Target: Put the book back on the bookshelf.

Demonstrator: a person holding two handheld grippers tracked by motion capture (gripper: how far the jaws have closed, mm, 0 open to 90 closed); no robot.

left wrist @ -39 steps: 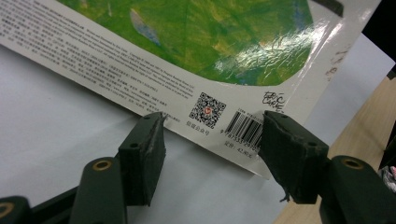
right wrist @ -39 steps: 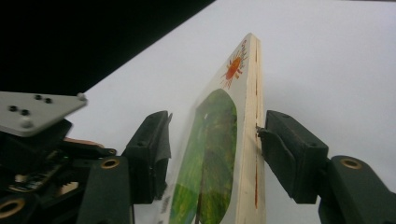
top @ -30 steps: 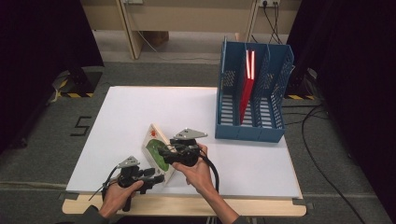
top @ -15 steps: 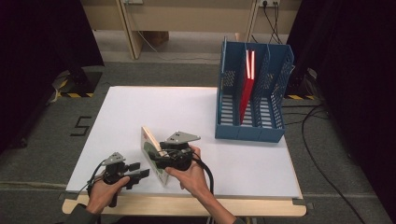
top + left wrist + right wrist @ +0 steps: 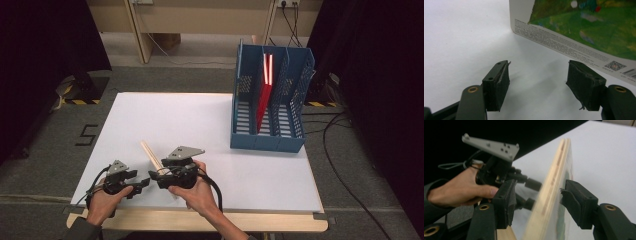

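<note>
A thin book (image 5: 152, 156) with a green picture cover stands on edge on the white table (image 5: 200, 115), near its front. My right gripper (image 5: 156, 176) is open around it. In the right gripper view the book (image 5: 554, 190) leans on the right-hand pad (image 5: 576, 202), and a gap shows between it and the other pad. My left gripper (image 5: 139, 179) sits just left of the book, apart from it. Its jaws have just been opening and hold nothing. In the left gripper view the book's cover (image 5: 586, 30) rises ahead of the left gripper (image 5: 537, 82).
A blue file rack (image 5: 267, 135) with several slots stands at the table's right rear, with a red book (image 5: 264, 95) upright in its middle slot. The table's wooden front edge (image 5: 150, 220) runs just behind my hands. Cables lie on the floor to the right.
The book went from tilted, with its green cover showing, to upright on its edge. My left gripper let go of it, drew away to the left and opened. The right hand shifted left with the book.
</note>
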